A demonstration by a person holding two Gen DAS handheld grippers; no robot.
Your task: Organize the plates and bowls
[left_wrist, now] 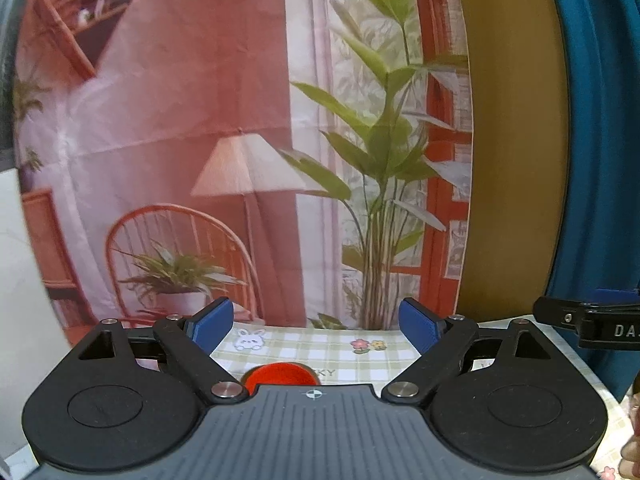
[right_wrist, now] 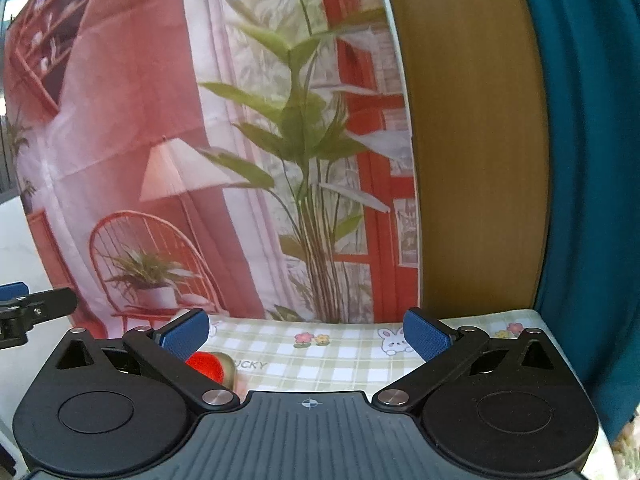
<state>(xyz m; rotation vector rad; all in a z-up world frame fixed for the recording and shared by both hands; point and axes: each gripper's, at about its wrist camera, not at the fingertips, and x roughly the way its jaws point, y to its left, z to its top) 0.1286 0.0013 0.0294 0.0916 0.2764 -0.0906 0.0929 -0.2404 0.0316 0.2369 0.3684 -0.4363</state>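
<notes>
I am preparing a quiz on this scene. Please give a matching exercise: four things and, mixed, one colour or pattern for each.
Things:
1. bowl
2. tablecloth
3. curtain
4. left hand-held gripper finger pads

Colours:
A. teal
B. green-and-white check
C. blue
D. red inside

Pairs: 1-D, 2-B, 3-A, 4-C

- The red bowl near the counter's front edge is mostly hidden behind the left gripper's body.
- The tablecloth lettering is partly covered.
</notes>
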